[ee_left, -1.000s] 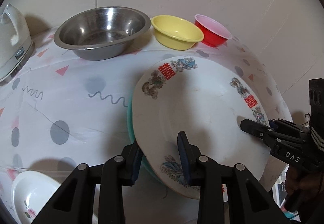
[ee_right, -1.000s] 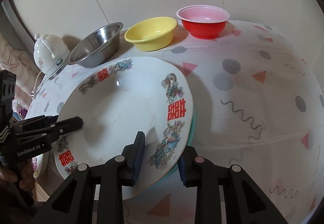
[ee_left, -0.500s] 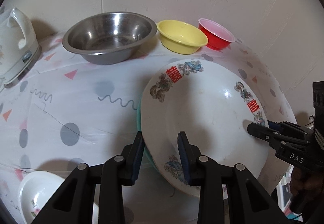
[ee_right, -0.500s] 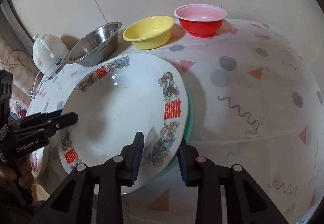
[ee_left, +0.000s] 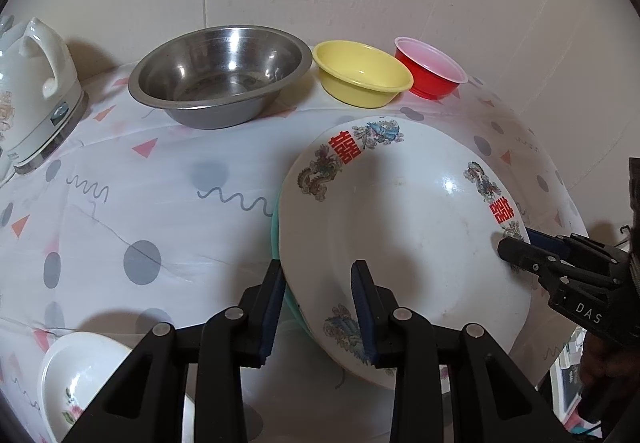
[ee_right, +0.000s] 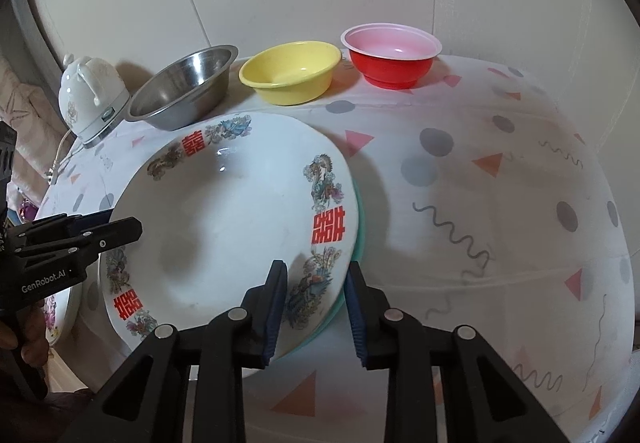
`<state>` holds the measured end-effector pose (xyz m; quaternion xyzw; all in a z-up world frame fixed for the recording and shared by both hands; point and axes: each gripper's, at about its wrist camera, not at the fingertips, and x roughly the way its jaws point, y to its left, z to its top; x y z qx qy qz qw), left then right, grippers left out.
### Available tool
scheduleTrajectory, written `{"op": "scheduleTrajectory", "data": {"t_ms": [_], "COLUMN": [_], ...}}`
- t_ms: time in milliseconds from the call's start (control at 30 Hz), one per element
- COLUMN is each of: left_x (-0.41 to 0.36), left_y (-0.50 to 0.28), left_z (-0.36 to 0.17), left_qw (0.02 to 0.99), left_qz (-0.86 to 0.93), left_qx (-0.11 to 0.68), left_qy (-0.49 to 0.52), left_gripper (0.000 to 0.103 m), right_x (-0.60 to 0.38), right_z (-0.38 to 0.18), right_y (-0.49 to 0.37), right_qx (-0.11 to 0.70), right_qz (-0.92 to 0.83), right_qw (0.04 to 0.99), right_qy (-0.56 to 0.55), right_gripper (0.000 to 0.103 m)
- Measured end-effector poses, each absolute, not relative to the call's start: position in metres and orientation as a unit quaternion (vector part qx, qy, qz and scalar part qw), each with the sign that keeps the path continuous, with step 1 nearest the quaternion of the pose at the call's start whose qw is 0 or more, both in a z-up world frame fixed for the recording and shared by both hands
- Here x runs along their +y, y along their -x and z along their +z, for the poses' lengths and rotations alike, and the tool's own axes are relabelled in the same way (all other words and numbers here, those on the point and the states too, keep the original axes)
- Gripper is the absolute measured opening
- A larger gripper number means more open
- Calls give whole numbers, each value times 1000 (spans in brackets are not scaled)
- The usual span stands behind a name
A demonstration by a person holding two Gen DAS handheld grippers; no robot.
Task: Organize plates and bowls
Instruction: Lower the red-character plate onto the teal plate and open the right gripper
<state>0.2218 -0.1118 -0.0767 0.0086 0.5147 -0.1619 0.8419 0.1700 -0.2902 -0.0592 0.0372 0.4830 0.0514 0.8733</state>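
Note:
A large white plate with red characters and dragon prints (ee_left: 404, 227) (ee_right: 232, 219) lies stacked on a teal plate (ee_left: 275, 239) (ee_right: 358, 219). My left gripper (ee_left: 318, 307) is shut on the stack's near rim. My right gripper (ee_right: 314, 301) is shut on the opposite rim; it also shows in the left wrist view (ee_left: 516, 247). The stack is held tilted just above the tablecloth. A steel bowl (ee_left: 220, 75), a yellow bowl (ee_left: 362, 73) and a red bowl (ee_left: 430, 67) stand in a row at the back.
A white electric kettle (ee_left: 30, 83) stands at the back left. A small white flowered bowl (ee_left: 84, 379) sits at the near left edge. The patterned tablecloth (ee_right: 500, 203) covers a round table against a white wall.
Both grippers have carried the plate stack a little toward the back of the table; the bowls and kettle look closer. The grip on both rims is unchanged.

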Motion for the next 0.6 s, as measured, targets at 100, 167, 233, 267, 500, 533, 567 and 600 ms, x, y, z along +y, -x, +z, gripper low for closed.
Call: {"op": "scheduleTrajectory", "data": {"t_ms": [100,167,233,267,500,533,567,600], "left_x": [-112,-111,-112,-112,-113,-113,-113,-113], "left_y": [-221,-221,-221,-221,-215,-214,-213,-212], "left_z": [-74,-74,-74,-74,-69,-67,-66,-66], "left_qw": [846,845,846,847,854,856,858,859], "left_qz": [-156,-153,-149,-147,-129,-127,-125,-123], "left_qx": [510,511,512,511,503,501,499,497], "left_qy": [-12,-9,-9,-9,-7,-8,-8,-5], "left_gripper": [34,35,35,35,36,36,36,36], "right_x": [-292,-294,-292,-290,-290,-290,-292,-293], "right_z": [-56,-54,-54,-55,-54,-54,-52,-51], "right_y": [-168,-169,-170,-171,-172,-172,-172,-172], "right_qx": [479,478,482,486,485,484,481,479], "right_qz": [39,40,42,39,44,42,42,43], "right_qw": [876,876,875,873,873,874,876,876], "right_qy": [-36,-41,-34,-25,-15,-14,-15,-17], "right_gripper": [29,29,29,29,29,29,29,29]}}
